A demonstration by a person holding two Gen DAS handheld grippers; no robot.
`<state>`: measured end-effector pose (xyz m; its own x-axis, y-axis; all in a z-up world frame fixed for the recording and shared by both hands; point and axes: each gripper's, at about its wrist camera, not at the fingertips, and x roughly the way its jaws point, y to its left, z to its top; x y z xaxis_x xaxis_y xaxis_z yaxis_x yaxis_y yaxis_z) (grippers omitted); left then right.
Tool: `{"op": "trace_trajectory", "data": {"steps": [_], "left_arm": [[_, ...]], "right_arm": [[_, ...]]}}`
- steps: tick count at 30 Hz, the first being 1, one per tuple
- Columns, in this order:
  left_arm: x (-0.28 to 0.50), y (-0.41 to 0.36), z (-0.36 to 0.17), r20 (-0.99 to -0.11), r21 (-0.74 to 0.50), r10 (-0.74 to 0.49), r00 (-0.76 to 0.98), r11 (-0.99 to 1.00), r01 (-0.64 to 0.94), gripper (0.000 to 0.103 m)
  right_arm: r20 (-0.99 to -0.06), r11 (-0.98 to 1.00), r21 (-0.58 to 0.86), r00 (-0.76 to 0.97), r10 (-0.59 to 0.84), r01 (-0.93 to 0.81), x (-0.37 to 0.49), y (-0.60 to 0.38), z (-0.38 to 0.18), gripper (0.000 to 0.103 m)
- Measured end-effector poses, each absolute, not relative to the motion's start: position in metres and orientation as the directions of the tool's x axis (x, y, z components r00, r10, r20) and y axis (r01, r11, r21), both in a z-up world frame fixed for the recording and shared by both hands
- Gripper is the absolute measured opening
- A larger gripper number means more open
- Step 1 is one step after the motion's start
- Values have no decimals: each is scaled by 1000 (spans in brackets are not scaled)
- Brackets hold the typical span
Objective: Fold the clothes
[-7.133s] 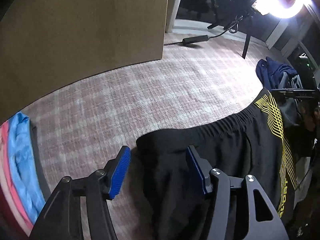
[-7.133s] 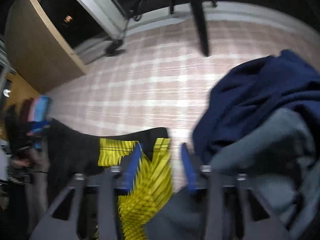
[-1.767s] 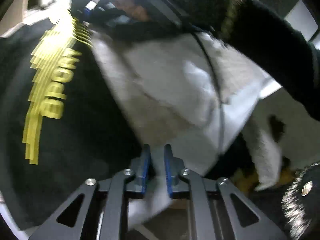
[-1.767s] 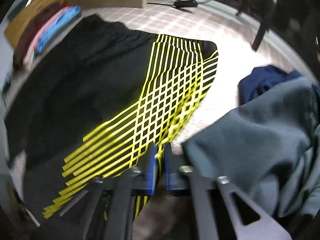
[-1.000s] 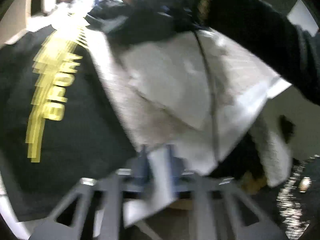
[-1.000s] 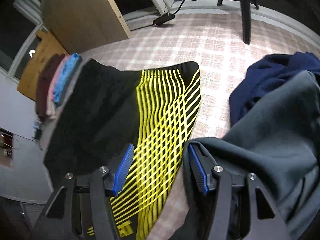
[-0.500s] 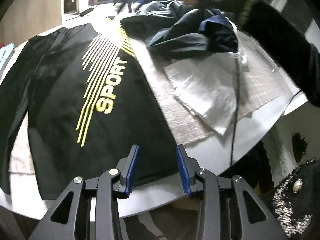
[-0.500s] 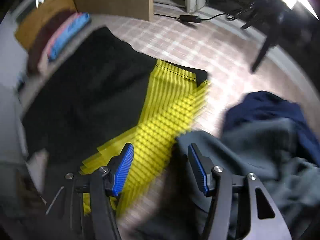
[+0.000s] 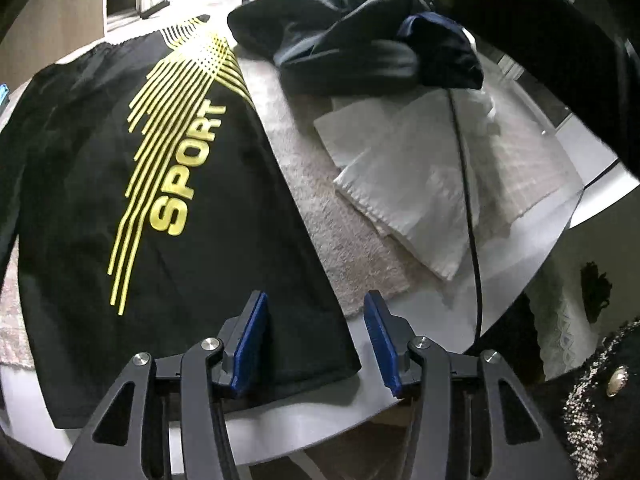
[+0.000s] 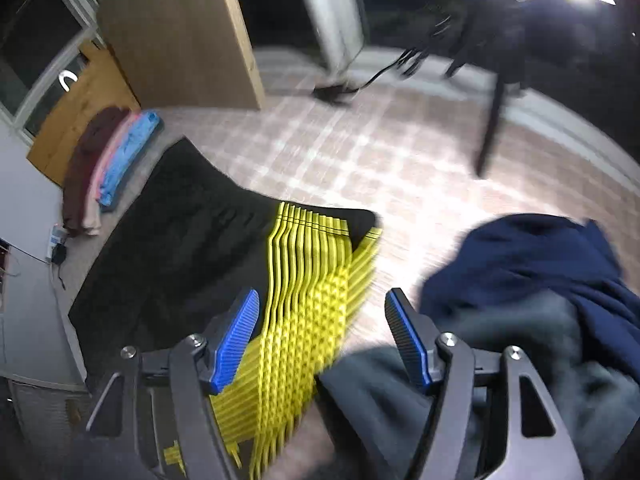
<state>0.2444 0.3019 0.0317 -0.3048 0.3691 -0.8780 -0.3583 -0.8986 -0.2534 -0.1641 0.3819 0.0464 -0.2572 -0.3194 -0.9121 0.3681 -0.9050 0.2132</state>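
Observation:
Black shorts (image 9: 168,208) with yellow stripes and the word SPORT lie spread flat on the table. My left gripper (image 9: 316,340) is open and empty over their near hem corner at the table's front edge. In the right wrist view the shorts (image 10: 192,264) show their waistband end with yellow stripes. My right gripper (image 10: 320,336) is open and empty above that striped part, next to a pile of dark clothes.
A heap of navy and grey clothes (image 9: 360,48) lies at the back right, also in the right wrist view (image 10: 532,304). White cloths (image 9: 404,184) and a black cable (image 9: 466,184) lie on the right. Folded clothes (image 10: 108,168) are stacked at the far left. A wooden board (image 10: 176,32) stands behind.
Both grippers were shut on the shorts' hem about two seconds ago and have opened. The left gripper opened wider in the last half second. The right camera tilted up towards the waistband.

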Motion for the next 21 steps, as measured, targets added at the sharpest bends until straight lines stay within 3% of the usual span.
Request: {"op": "trace_trajectory", "data": {"steps": [4, 6, 8, 9, 11, 16, 21], "left_arm": [[246, 306, 31, -878, -231, 363, -313, -893, -386, 46], [245, 306, 30, -873, -235, 370, -318, -890, -392, 41], [240, 297, 27, -864, -284, 405, -301, -883, -373, 0], [237, 292, 26, -858, -308, 422, -292, -879, -363, 1], [234, 283, 25, -844, -357, 458, -278, -868, -345, 1], [236, 252, 47, -790, -433, 525, -318, -844, -316, 1], [235, 232, 58, -756, -493, 569, -323, -820, -290, 1]], "right_arm": [[-963, -947, 110, -204, -177, 301, -190, 363, -5, 65], [-950, -945, 128, -236, -204, 302, -189, 364, -8, 67], [-940, -935, 171, -232, -250, 312, -189, 366, -8, 61], [-938, -932, 178, -232, -258, 317, -188, 367, -8, 35], [-938, -929, 187, -225, -266, 319, -189, 369, -6, 9], [-901, -919, 315, -231, -368, 236, -194, 394, 6, 5], [-884, -914, 346, -251, -394, 213, -193, 401, 21, 5]]}}
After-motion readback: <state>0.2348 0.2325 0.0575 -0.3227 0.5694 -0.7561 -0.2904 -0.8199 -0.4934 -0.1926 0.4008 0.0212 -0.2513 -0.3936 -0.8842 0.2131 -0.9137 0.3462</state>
